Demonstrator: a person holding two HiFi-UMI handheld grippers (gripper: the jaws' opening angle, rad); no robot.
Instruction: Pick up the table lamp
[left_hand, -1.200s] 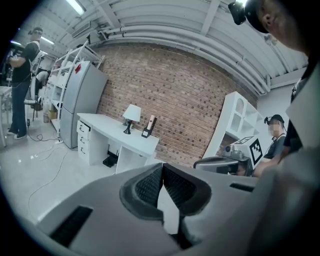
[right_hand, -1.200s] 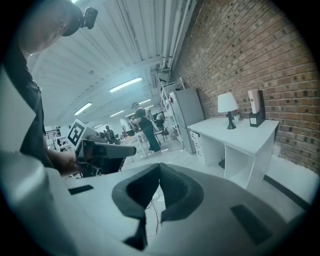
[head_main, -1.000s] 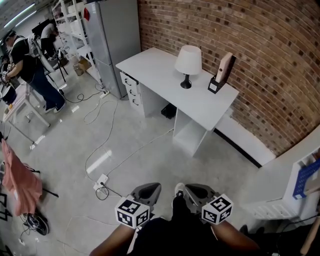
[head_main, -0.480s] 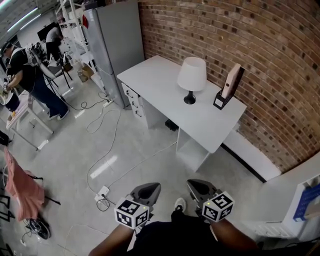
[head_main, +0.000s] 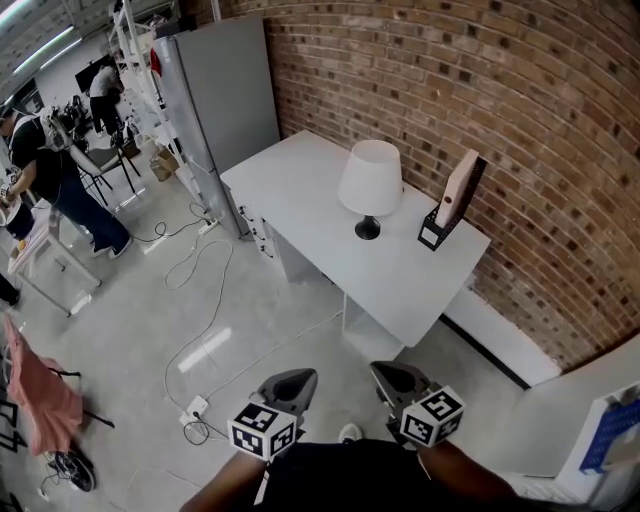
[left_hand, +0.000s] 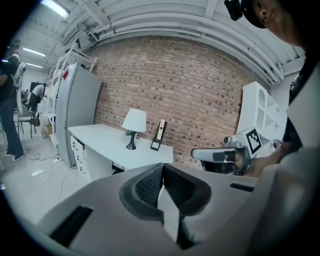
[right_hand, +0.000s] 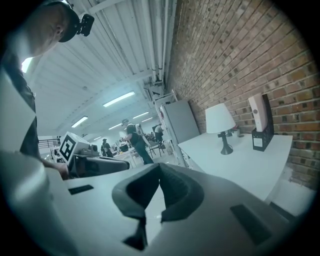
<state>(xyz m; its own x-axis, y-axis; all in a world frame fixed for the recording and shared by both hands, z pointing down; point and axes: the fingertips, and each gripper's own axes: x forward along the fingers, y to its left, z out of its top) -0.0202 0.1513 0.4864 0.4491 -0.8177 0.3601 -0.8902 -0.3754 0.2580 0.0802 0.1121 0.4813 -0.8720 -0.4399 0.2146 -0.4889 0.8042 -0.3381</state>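
Note:
The table lamp, with a white shade and a black foot, stands on the white desk near the brick wall; it also shows as the lamp and the lamp. My left gripper and right gripper hang low at the bottom of the head view, over the floor and well short of the desk. Both are shut with nothing between the jaws. The left gripper and right gripper show their pads pressed together.
A dark file holder with a pale folder stands right of the lamp. A grey cabinet is left of the desk. Cables and a power strip lie on the floor. People work at the far left. White shelving stands at right.
The desk and lamp have grown larger and come closer in the head view as I walked toward them. Both grippers stayed shut and low in front of me.

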